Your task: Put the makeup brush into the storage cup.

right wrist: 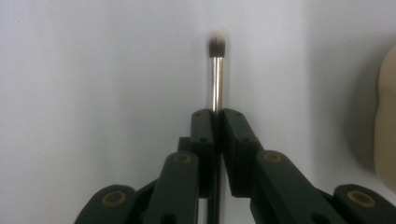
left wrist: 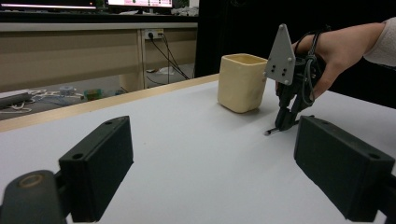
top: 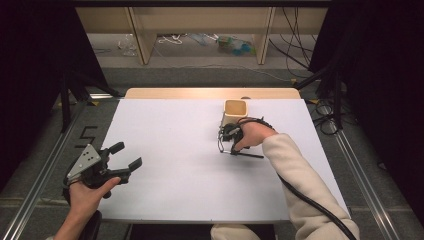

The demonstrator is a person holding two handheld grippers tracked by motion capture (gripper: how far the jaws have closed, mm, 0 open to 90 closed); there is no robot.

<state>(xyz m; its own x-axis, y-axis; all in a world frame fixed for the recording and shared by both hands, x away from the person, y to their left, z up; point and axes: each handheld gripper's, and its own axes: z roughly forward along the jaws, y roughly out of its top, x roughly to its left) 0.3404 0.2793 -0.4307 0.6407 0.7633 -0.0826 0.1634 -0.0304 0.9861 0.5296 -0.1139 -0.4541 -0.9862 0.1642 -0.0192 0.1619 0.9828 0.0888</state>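
A slim makeup brush [right wrist: 216,79] with a silver ferrule and dark bristles lies on the white table [top: 165,165]. My right gripper [right wrist: 216,116] is shut on its handle, and the bristle end sticks out past the pads. In the high view the right gripper [top: 230,150] points down at the table just in front of a cream cup [top: 235,111], with the brush's black handle [top: 251,155] trailing to the right. My left gripper [top: 126,155] hovers at the table's near left, jaws wide apart with nothing between them. From the left gripper view [left wrist: 210,163], the right gripper [left wrist: 285,125] pins the brush [left wrist: 270,132] beside the cup [left wrist: 242,83].
The cream cup [right wrist: 386,126] stands upright near the table's far edge, close to my right hand. Black cable runs from the right gripper along the sleeve [top: 300,175]. Wooden shelving legs and loose cables lie on the floor beyond the table.
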